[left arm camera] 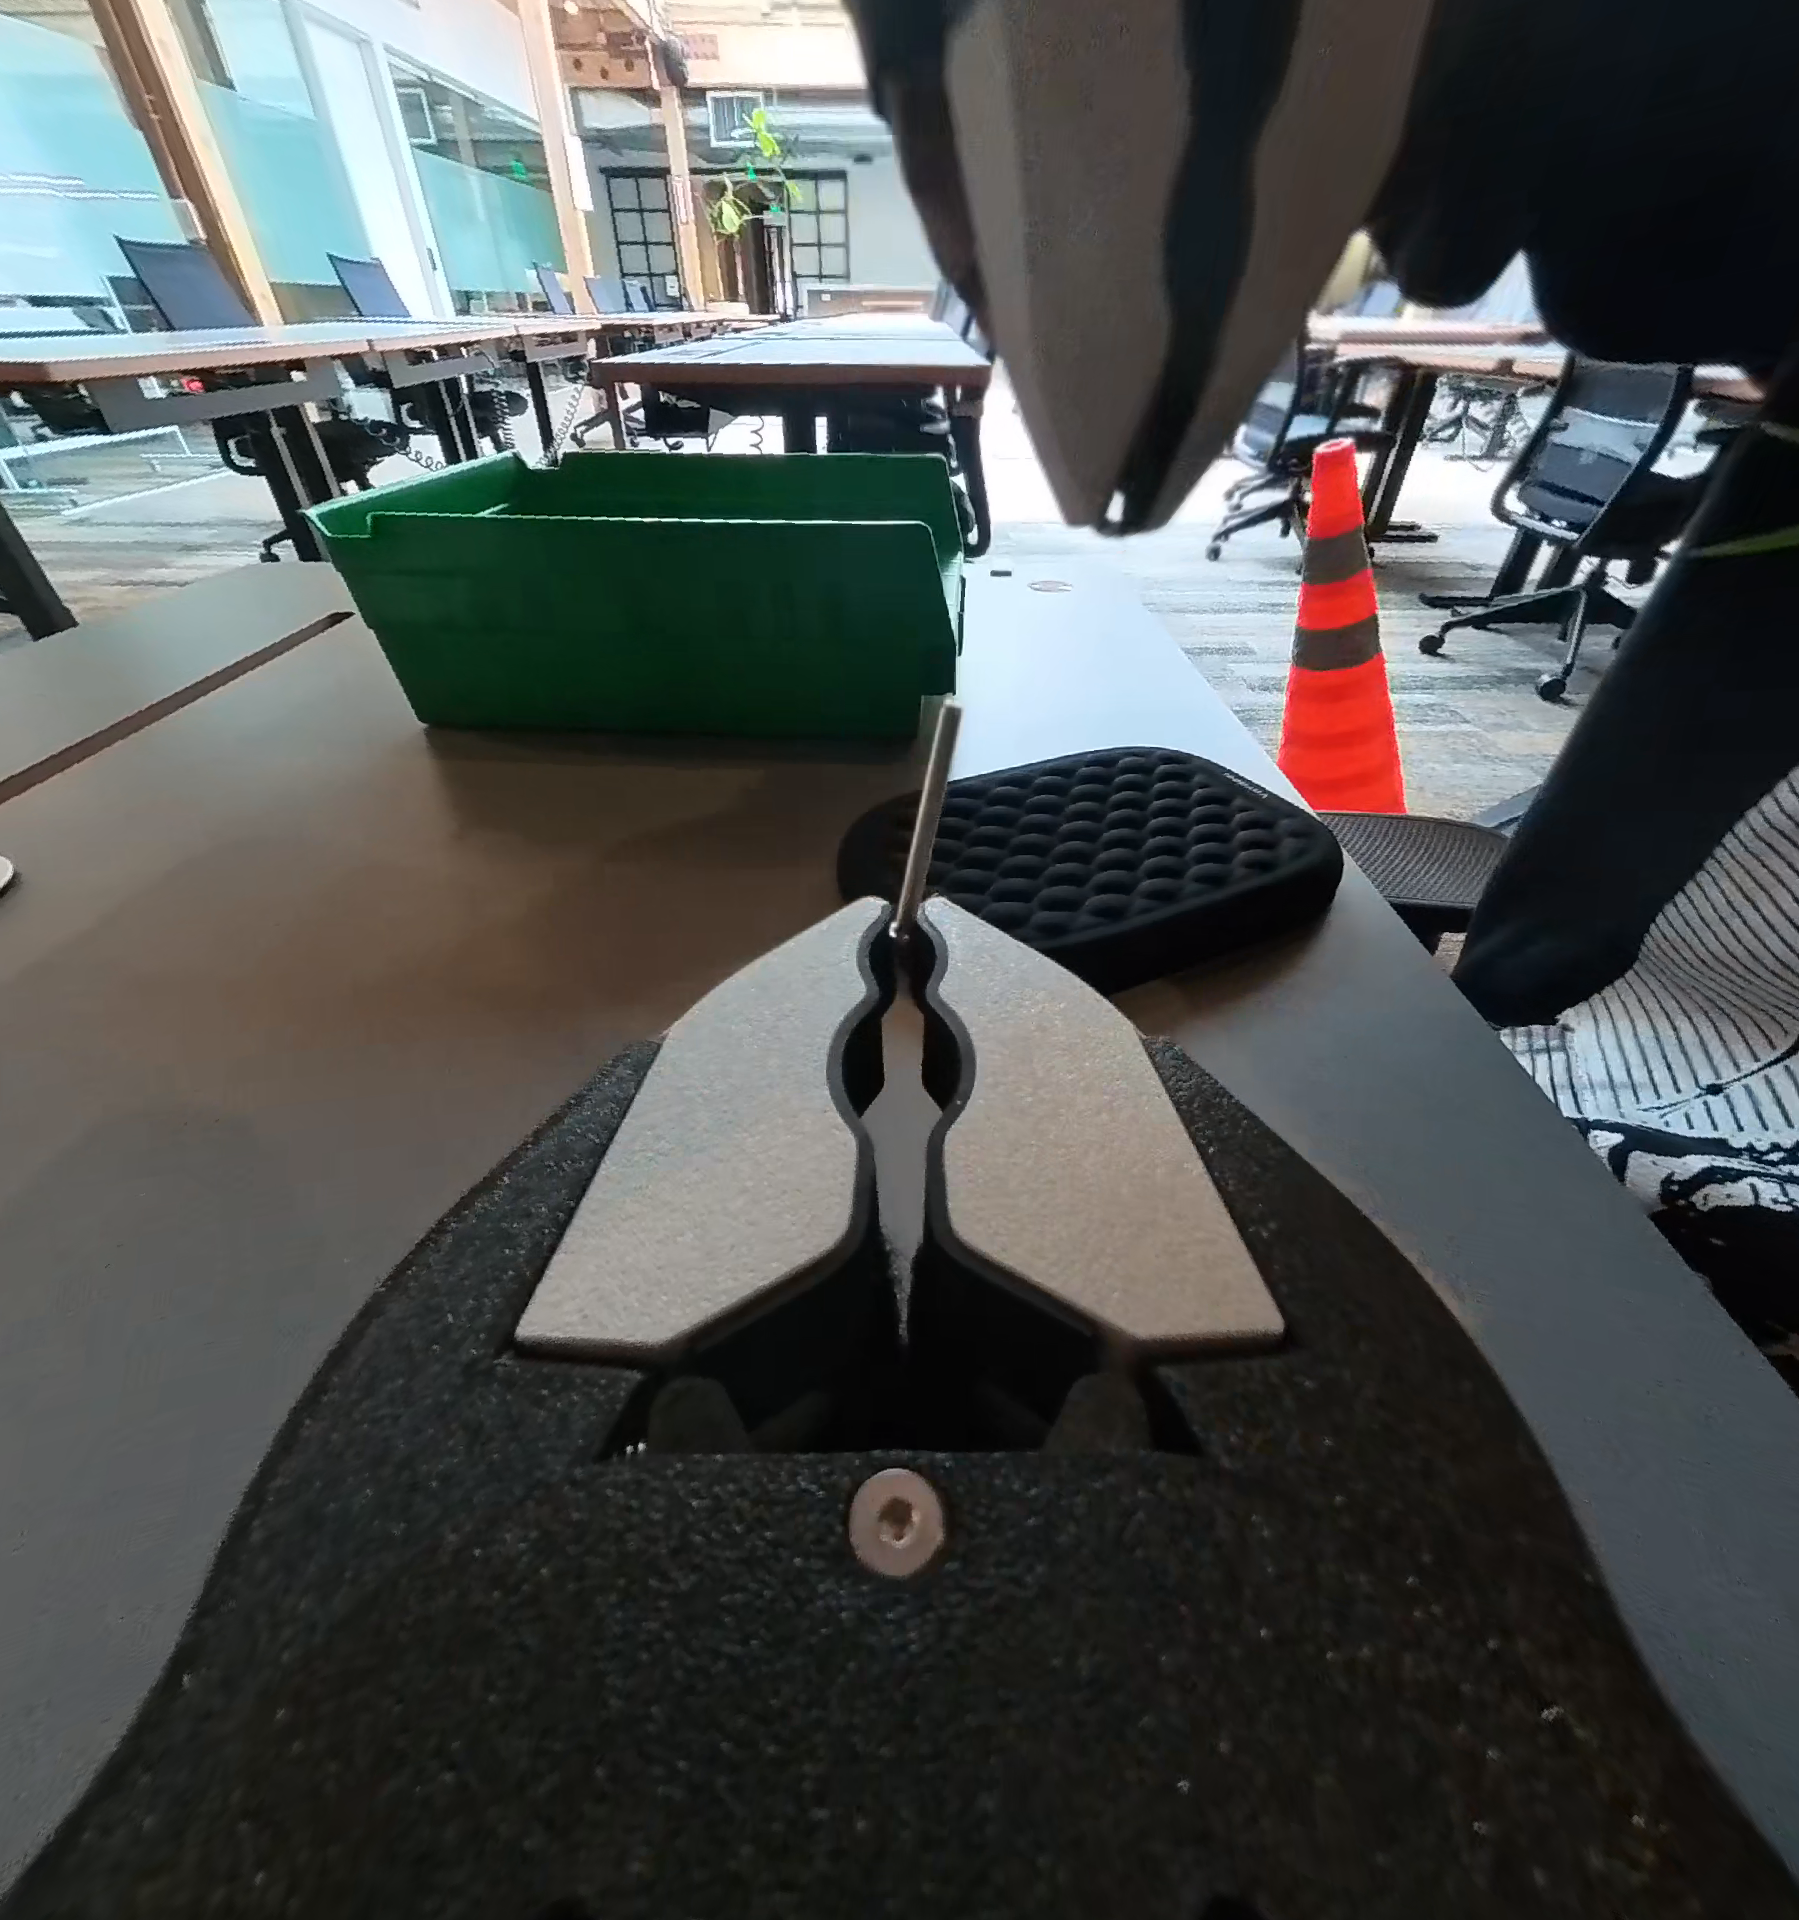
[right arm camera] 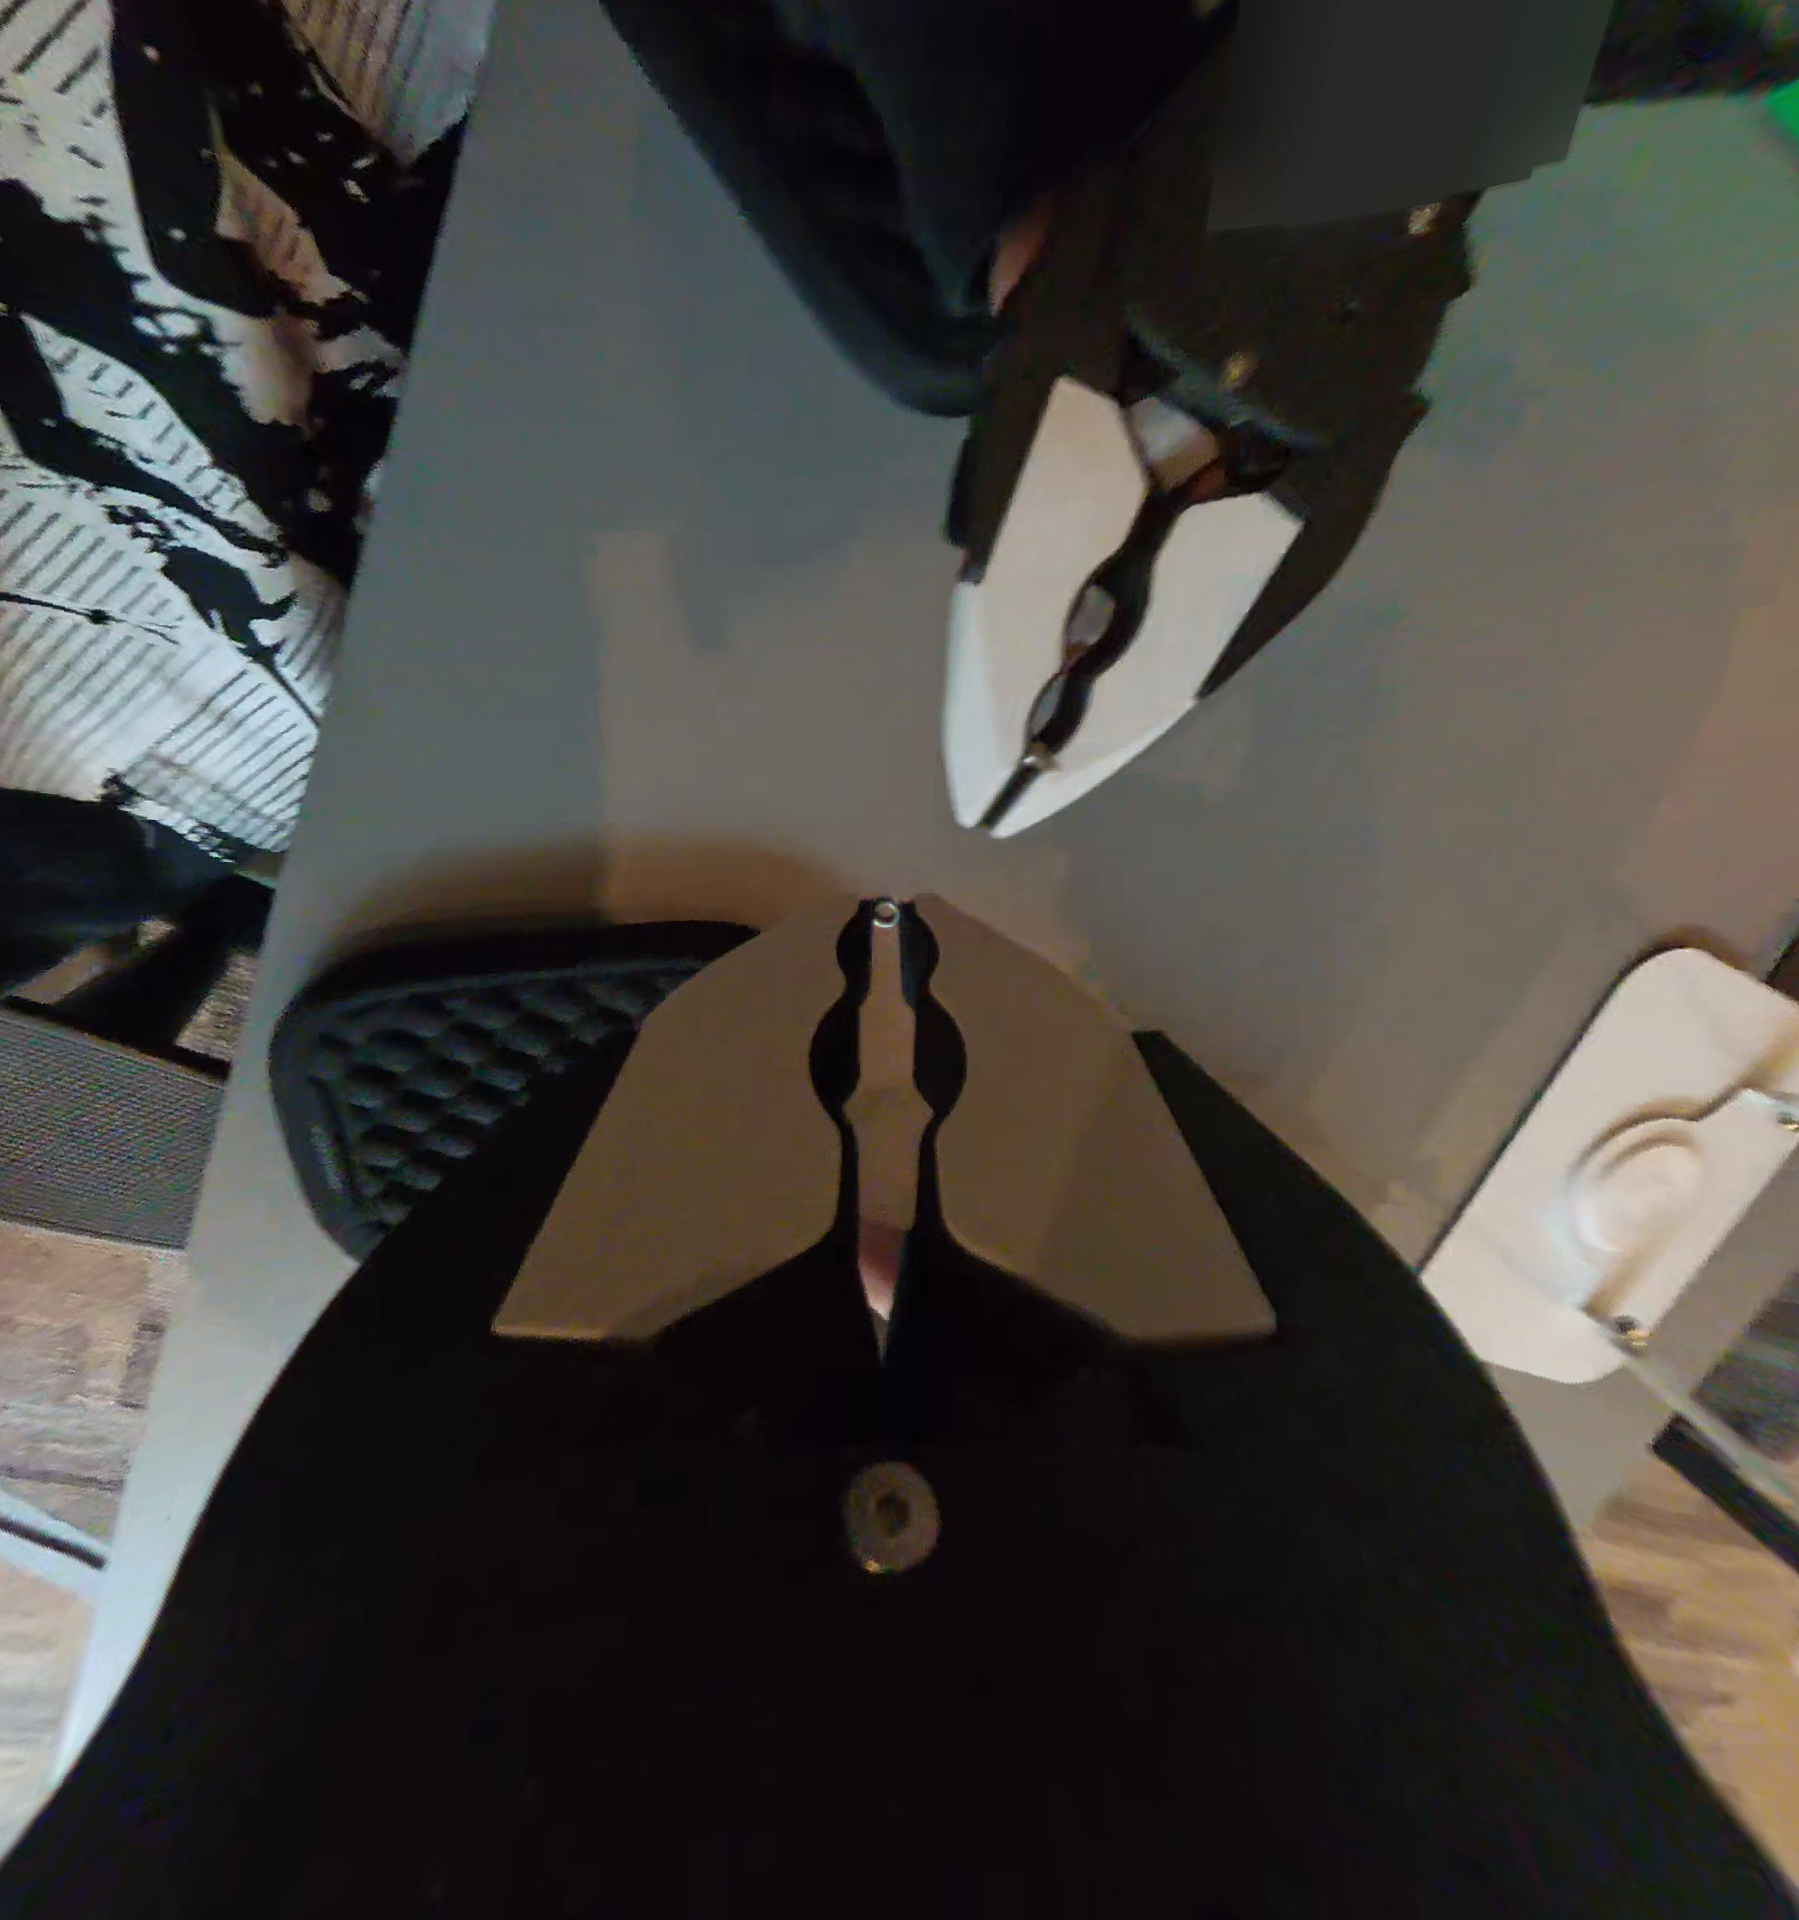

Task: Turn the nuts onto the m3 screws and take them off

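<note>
Screw point(left arm camera: 926, 821): thin, silvery, long shank; clamped at head end in left gripper point(left arm camera: 903, 925) tips, axis upward, slightly tilted, above table point(left arm camera: 459, 883) right edge. Nut point(right arm camera: 886, 913): small silver ring, pinched in right gripper point(right arm camera: 886, 920) tips.

I count two grippers: the left gripper point(left arm camera: 905, 920) and the right gripper point(right arm camera: 887, 906). One screw point(left arm camera: 926, 821), pinched at the left's fingertips, and one nut point(right arm camera: 886, 913), pinched at the right's. On the table point(left arm camera: 355, 935) I see one green bin point(left arm camera: 646, 613) toward the far edge, one black honeycomb pad point(left arm camera: 1113, 852) at the right edge, and one white stand base point(right arm camera: 1643, 1153). Beyond the right edge, one orange cone point(left arm camera: 1336, 644).
</note>
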`<state>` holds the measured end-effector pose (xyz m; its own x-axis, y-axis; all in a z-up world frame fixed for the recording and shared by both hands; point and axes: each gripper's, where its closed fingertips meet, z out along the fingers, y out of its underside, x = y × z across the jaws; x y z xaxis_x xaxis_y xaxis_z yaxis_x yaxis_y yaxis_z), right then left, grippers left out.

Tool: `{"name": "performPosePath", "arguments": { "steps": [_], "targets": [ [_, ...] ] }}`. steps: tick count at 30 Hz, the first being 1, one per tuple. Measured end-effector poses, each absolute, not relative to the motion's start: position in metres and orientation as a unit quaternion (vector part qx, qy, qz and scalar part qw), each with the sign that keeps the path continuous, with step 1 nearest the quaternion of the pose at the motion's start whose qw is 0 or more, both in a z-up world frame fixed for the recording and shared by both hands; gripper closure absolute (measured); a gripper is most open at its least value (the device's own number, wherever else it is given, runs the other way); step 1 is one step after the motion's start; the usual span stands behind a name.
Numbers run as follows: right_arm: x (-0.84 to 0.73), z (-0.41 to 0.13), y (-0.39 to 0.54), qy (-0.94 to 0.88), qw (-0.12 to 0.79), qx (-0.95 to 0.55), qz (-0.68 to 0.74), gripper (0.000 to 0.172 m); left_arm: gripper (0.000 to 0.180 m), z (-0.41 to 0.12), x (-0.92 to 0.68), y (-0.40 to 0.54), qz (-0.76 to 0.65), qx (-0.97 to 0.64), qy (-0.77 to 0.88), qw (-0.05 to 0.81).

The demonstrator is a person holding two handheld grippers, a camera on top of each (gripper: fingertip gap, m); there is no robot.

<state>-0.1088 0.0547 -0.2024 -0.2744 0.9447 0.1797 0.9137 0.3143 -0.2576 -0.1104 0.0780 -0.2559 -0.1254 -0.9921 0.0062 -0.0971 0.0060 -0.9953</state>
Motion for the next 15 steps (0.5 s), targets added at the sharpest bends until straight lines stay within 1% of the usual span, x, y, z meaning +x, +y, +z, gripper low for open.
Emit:
{"name": "performPosePath", "arguments": {
  "steps": [15],
  "targets": [
    [-0.134,-0.212,0.083,-0.824,0.127,-0.552,0.035,0.168,0.180,-0.259,-0.108,0.077,-0.511,-0.501,0.555,0.423]
  ]
}}
